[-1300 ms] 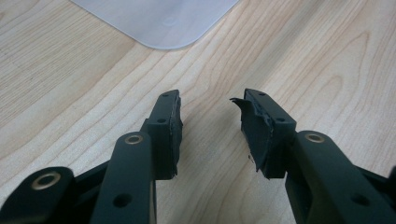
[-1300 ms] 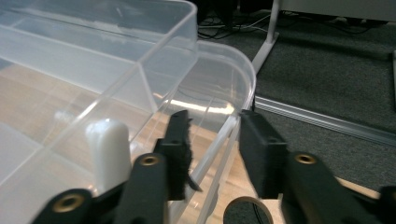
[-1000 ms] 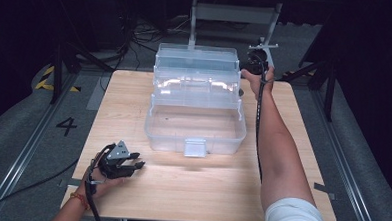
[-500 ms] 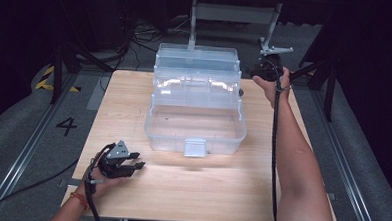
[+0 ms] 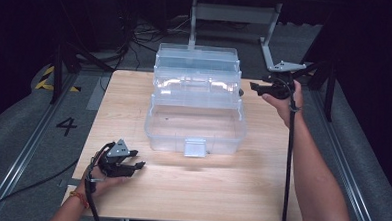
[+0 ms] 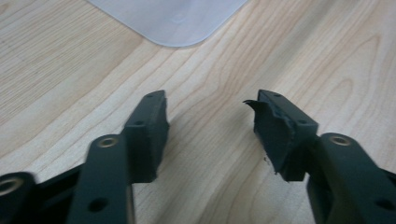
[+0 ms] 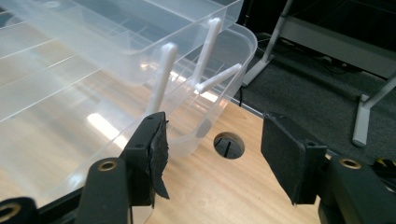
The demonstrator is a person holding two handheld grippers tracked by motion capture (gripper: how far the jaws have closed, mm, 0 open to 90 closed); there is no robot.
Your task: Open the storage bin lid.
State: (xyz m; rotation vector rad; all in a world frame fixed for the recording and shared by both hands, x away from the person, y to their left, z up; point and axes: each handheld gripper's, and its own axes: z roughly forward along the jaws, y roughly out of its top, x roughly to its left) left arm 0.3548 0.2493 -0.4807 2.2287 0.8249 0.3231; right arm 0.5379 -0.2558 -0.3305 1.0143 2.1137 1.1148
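A clear plastic tiered storage box stands open at the middle of the light wooden desk, its upper trays stepped back towards the far edge. Your left gripper rests on the desk near the front left corner, well apart from the box, jaws spread with only bare wood between them. Your right gripper is held up just beside the box's far right end, pointing at it, jaws wide apart and holding nothing, near the white hinge arms and a round cable hole in the desk
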